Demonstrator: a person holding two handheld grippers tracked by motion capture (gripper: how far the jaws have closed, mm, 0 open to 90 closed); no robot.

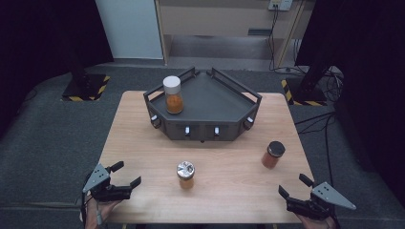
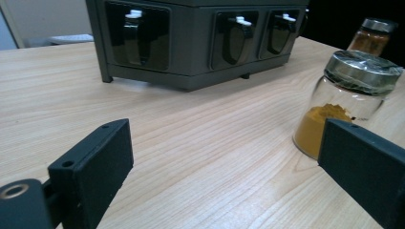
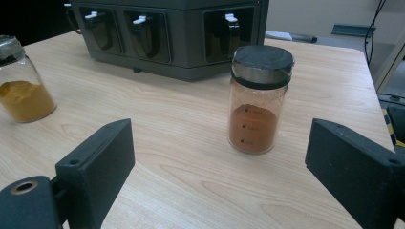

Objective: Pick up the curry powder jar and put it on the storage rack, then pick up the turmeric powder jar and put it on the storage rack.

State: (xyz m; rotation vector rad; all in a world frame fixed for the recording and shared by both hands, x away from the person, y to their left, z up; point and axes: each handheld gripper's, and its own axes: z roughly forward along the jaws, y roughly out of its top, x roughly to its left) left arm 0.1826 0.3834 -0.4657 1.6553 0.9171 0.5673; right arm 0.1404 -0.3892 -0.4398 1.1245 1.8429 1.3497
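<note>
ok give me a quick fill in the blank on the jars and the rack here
1. The jar with the white lid stands on top of the dark ____.
2. The jar in front of the right tongs has a ____ lid and red-brown powder.
3. The silver-lidded jar holds ____ powder.
4. Counting every jar, there are ____ in the high view.

Missing words: rack; black; yellow; three

Glass jar (image 3: 253, 102), matt wooden table (image 3: 191, 181)
</note>
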